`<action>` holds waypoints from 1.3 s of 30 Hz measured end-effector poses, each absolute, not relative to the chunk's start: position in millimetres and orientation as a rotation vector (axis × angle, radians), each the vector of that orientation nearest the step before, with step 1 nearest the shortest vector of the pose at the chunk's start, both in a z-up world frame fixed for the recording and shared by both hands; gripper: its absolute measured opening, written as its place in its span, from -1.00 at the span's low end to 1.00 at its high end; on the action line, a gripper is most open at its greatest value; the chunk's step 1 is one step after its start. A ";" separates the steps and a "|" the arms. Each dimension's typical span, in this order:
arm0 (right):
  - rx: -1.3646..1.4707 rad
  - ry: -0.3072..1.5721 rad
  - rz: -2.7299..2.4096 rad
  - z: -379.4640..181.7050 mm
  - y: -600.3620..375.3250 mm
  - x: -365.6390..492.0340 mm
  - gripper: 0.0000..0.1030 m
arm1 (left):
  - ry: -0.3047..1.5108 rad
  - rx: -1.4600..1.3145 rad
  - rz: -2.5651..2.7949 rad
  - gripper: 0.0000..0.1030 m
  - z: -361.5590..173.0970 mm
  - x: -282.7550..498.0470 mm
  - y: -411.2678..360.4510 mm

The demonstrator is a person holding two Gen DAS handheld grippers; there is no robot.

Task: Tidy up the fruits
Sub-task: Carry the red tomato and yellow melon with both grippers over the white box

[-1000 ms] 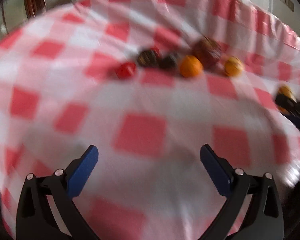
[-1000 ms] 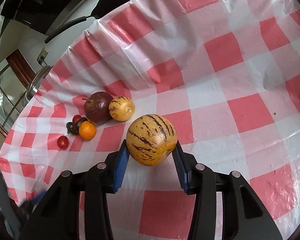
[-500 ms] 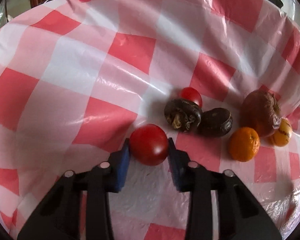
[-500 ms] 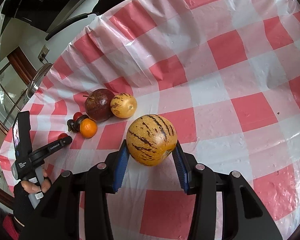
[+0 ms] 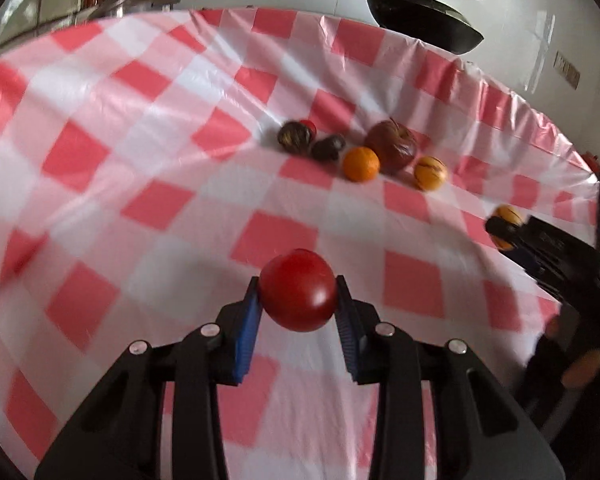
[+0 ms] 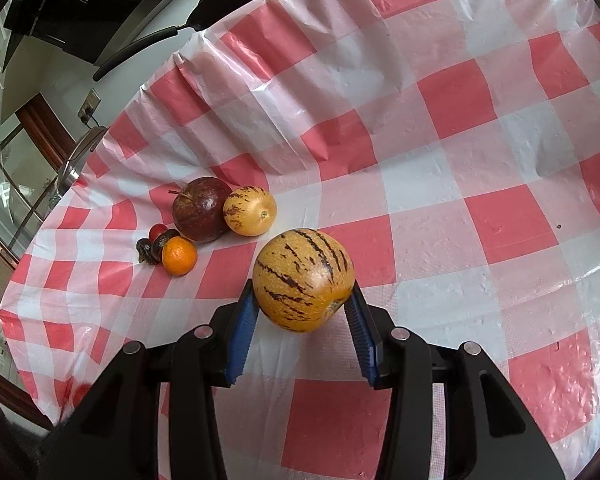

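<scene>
- The left gripper [image 5: 298, 300] has its blue ribbed pads [image 5: 247, 330] pinching a round red tomato [image 5: 298, 290]; the tomato sits low in the centre of the left wrist view, lifted above the red-and-white checked plastic tablecloth [image 5: 140, 152].
- The right gripper [image 6: 302, 304] pinches a round yellow-orange melon with dark stripes [image 6: 304, 278] between its blue pads, in the centre of the right wrist view, above the cloth.
- In the centre left of the right wrist view a group of fruits lies on the cloth: a dark red apple [image 6: 201, 214], touching a small yellow striped melon [image 6: 250, 211] on its right.
- Just below the apple is a small orange mandarin [image 6: 179, 255]; beside it, on the left, are two dark brown wrinkled fruits [image 6: 150, 249] and a small red tomato [image 6: 157, 230] behind them.
- In the left wrist view the same group is in the upper centre, well apart from the held tomato.
- At the right edge of that view the right gripper appears, blurred, with its striped melon.
- A black frying pan [image 5: 424, 24] stands beyond the far edge of the table.
</scene>
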State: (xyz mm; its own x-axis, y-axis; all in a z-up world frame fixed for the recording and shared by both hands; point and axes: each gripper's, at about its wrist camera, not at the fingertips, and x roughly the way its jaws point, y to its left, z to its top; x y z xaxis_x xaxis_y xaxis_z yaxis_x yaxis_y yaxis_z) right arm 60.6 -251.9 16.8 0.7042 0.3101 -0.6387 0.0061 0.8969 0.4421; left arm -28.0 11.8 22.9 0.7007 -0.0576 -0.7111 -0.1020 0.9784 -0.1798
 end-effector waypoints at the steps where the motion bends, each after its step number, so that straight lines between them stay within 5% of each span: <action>1: 0.437 0.777 0.174 16.8 -252.0 60.5 -0.14 | 0.797 -0.219 0.013 -0.31 21.3 -29.1 10.1; 27: 0.424 0.774 0.076 19.4 -251.8 47.1 -0.14 | 0.819 -0.342 0.008 -0.31 12.5 -13.5 32.0; 39: 0.287 0.824 0.322 43.8 -174.7 -66.7 -0.14 | 0.789 -0.333 0.125 -0.30 17.6 -122.6 65.5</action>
State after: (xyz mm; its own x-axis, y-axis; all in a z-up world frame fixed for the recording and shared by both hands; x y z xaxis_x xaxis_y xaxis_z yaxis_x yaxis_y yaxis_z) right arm -66.7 -174.7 43.8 0.6363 0.3878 -0.6668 -0.1679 0.9133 0.3710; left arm -122.6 65.5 17.6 0.7006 -0.0132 -0.7134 -0.2337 0.9404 -0.2469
